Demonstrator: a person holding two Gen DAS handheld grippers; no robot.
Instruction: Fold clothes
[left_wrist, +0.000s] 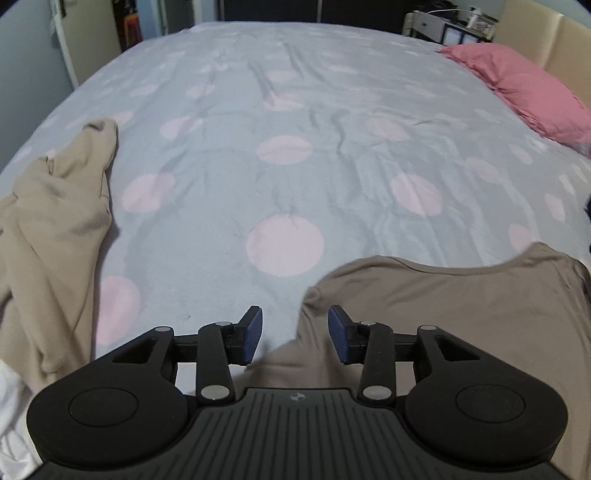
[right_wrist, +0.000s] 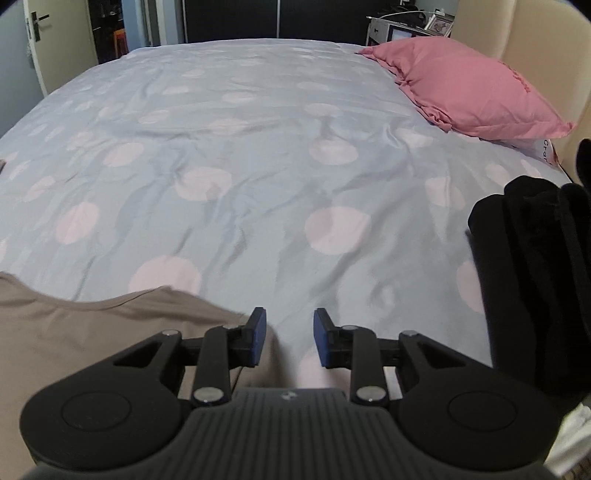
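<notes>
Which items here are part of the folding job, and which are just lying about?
Job: taupe shirt, beige garment, black clothes, left gripper and right gripper, both open.

Lying about: pink pillow, spotted duvet, shelf unit, door.

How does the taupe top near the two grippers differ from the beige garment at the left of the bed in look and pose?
The taupe top is a darker grey-brown; the beige garment is paler and sandier. The taupe top lies fairly flat and smooth, while the beige garment is bunched and crumpled, one end drawn up to a point. The taupe top sits by the open left gripper; the beige garment lies apart. Both rest unfolded on the dotted bedspread.
</notes>
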